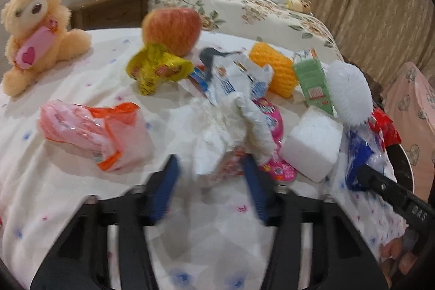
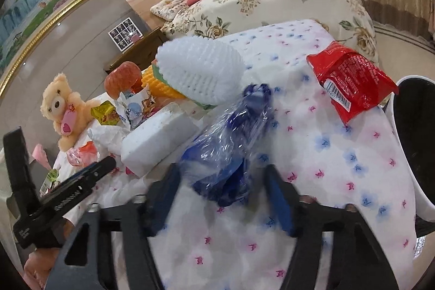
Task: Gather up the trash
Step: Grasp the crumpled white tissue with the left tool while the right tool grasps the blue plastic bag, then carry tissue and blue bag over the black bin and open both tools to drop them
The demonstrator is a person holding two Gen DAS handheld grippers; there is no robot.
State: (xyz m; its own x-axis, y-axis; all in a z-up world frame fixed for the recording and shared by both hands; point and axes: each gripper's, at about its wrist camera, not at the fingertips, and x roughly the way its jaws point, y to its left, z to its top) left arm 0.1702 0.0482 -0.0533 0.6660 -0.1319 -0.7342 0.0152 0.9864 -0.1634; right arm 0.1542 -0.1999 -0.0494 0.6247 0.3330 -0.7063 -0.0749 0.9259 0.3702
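Flowered cloth (image 2: 339,154) under crinkled blue-and-clear plastic wrapper (image 2: 231,143), crumpled white tissue (image 1: 225,132)

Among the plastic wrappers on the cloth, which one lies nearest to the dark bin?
The red wrapper, with a barcode on its side, lies at the cloth's edge right beside the bin. The blue wrapper and the yellow wrapper lie farther away.

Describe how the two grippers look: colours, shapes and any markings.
Both are alike. The left gripper and right gripper each have a black frame with cut-out slots and two blue fingers. Seen from the side, each black body carries small white lettering, too blurred to read.
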